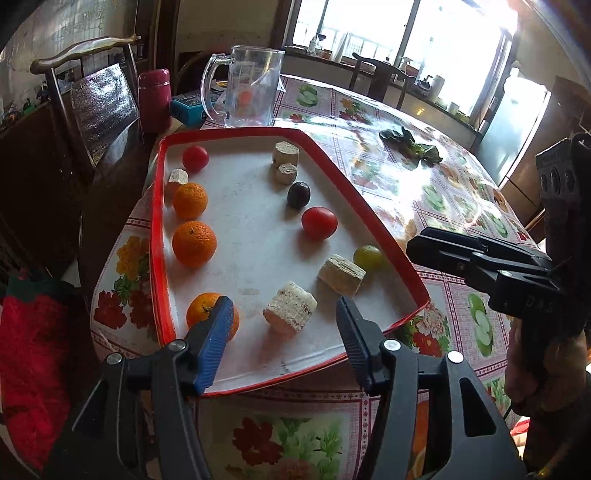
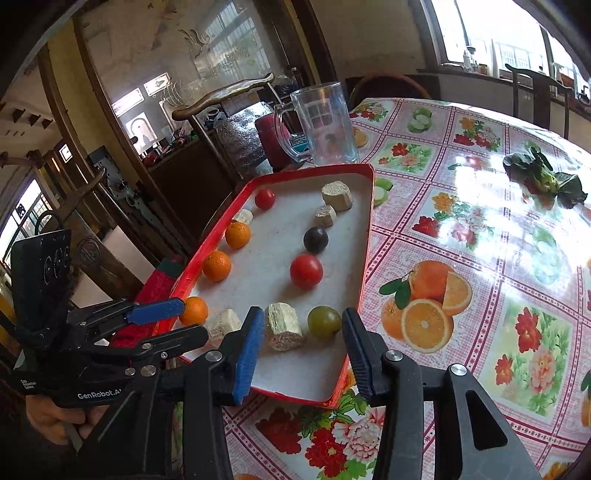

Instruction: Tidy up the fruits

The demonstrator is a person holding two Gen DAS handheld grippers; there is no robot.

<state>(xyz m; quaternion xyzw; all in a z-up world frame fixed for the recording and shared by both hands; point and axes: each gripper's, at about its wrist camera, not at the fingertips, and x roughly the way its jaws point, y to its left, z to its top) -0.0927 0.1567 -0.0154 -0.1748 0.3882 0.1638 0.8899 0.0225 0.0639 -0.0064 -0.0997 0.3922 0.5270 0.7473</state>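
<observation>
Red-rimmed tray point(image 1: 159, 221) held the fruit; left gripper point(image 1: 284, 314) hung open and empty over its near edge, beside an orange point(image 1: 207, 310). Right gripper point(image 2: 303, 325) gaped empty, framing a green fruit point(image 2: 324, 322); closing on it seemed the next move

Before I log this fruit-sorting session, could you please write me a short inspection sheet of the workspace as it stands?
Surface: glossy fruit-and-flower patterned tablecloth, glare from the windows.
Job's things: red-rimmed white tray holding three oranges, two red tomatoes, a dark plum, a green round fruit and several pale porous blocks.
Clutter: clear glass mug, maroon flask, blue box, dark green leafy sprig lying on the cloth.
Grippers: left gripper open beside the nearest orange; right gripper open around the green fruit and a block, not touching either.
Cables: nothing seen.
Surroundings: wooden chairs, bright windows.
</observation>
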